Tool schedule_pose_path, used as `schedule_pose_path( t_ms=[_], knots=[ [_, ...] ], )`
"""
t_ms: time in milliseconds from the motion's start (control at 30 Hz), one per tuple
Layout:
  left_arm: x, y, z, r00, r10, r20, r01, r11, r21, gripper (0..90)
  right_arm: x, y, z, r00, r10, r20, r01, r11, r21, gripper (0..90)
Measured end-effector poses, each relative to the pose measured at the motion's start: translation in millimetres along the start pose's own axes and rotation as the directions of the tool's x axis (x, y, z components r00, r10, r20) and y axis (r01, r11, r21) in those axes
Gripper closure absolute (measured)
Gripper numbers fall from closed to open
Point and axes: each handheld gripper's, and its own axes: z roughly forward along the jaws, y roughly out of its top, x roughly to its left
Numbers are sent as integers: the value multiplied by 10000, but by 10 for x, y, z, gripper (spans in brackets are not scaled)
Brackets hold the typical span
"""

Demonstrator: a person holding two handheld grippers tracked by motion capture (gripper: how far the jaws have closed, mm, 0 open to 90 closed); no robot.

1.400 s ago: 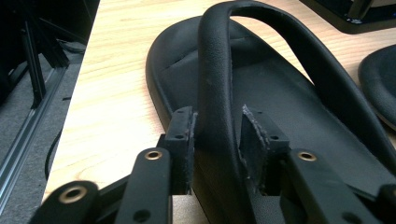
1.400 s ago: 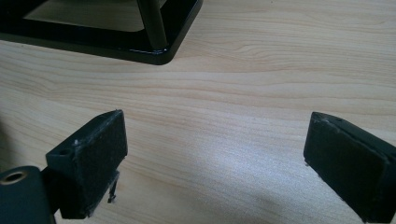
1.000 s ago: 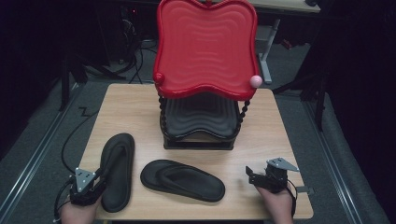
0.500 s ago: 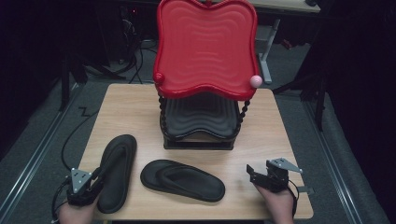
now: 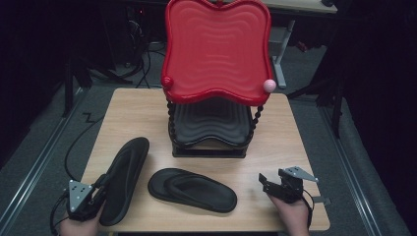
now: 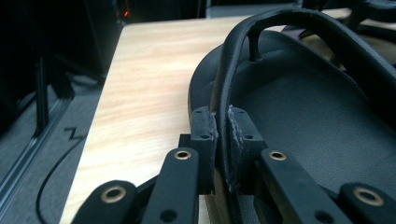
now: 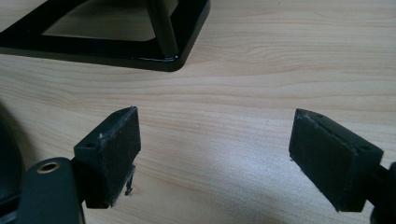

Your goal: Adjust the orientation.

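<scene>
Left gripper (image 5: 93,199) at table's (image 5: 295,132) near-left corner, jaws just closing, now clamped on strap of left flip-flop (image 5: 123,179); in left gripper view pads pinch strap (image 6: 223,121) from both sides. That flip-flop lies angled toward tiered stand (image 5: 211,142). 2nd flip-flop (image 5: 192,189) flat at front centre, apart from 1st. Right gripper (image 5: 268,183) near front-right edge, jaws wide apart over bare wood, nothing between pads (image 7: 114,140).

**A lit wooden surface in a dark room**

The light wooden surface (image 5: 147,105) stands on grey carpet (image 5: 44,147), brightly lit while the room around it falls into darkness. A black cable (image 5: 78,142) snakes over the floor past the surface's left edge. Beyond the far edge stand dark furniture legs (image 5: 66,93) and a pale desk leg (image 5: 280,59).
</scene>
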Motion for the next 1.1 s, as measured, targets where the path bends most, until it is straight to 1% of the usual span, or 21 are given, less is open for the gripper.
schedule_pose_path(
  t_ms=[67,133,167,233,267,333,367,467,500,567,600,633,667,733,800,833,900,967,1000,1067,1100],
  knots=[
    [-46,24,-39,9999,112,45,-111,9998,-180,825,9,0,-3,10000,-18,-18,18,10000,-9,169],
    [-104,45,-87,9999,134,58,-131,9993,-357,825,38,1,-13,9998,-193,-53,192,9998,-90,177],
    [-128,53,-105,9998,140,131,-134,9990,-432,825,76,7,-27,9991,-418,-94,416,9989,-234,181],
    [-173,67,-144,9994,145,304,-127,9983,-567,825,93,10,-34,9988,-482,-100,479,9985,-284,181],
    [-213,75,-177,9990,151,430,-121,9975,-691,825,142,19,-54,9980,-606,-188,597,9971,-470,189],
    [-238,77,-198,9988,140,479,-103,9971,-757,824,171,21,-69,9972,-723,-211,709,9956,-606,203],
    [-285,80,-235,9980,197,606,-147,9965,-822,825,243,32,-106,9950,-954,-294,925,9919,-866,213],
    [-333,78,-265,9968,203,769,-134,9959,-889,824,339,51,-142,9930,-1086,-460,1031,9888,-1083,212],
    [-389,81,-284,9950,289,956,-197,9952,-954,824,377,58,-150,9919,-1166,-510,1101,9872,-1153,211],
    [-418,86,-293,9940,350,1040,-247,9948,-989,824,418,62,-157,9908,-1204,-614,1125,9864,-1196,210],
    [-485,99,-307,9918,489,1183,-360,9933,-1096,824,501,66,-169,9874,-1393,-757,1290,9834,-1275,205],
    [-485,99,-307,9918,489,1183,-360,9933,-1096,824,501,66,-169,9874,-1393,-757,1290,9834,-1275,205],
    [-552,116,-313,9888,571,1378,-407,9921,-1190,824,593,67,-182,9839,-1539,-913,1413,9812,-1319,205],
    [-586,127,-312,9868,577,1510,-390,9915,-1244,824,619,69,-184,9820,-1621,-967,1483,9795,-1360,204],
    [-669,152,-293,9831,653,1712,-426,9902,-1330,824,687,72,-196,9787,-1721,-1118,1555,9775,-1428,204],
    [-741,171,-266,9797,778,1849,-520,9887,-1407,825,746,76,-202,9761,-1786,-1238,1599,9761,-1469,205],
    [-783,182,-247,9778,851,1917,-581,9881,-1422,824,773,78,-206,9750,-1795,-1308,1597,9759,-1487,205],
    [-918,218,-169,9703,1034,2186,-722,9866,-1461,824,840,89,-214,9721,-1826,-1473,1597,9750,-1545,204],
    [-918,218,-169,9703,1034,2186,-722,9866,-1461,824,860,94,-218,9717,-1836,-1485,1606,9749,-1545,203],
    [-1018,247,-108,9645,1158,2373,-816,9855,-1489,824,877,100,-221,9707,-1870,-1507,1631,9739,-1579,202],
    [-1121,278,-55,9599,1317,2476,-934,9826,-1605,824,910,111,-235,9699,-1862,-1567,1605,9734,-1633,201]
  ],
)
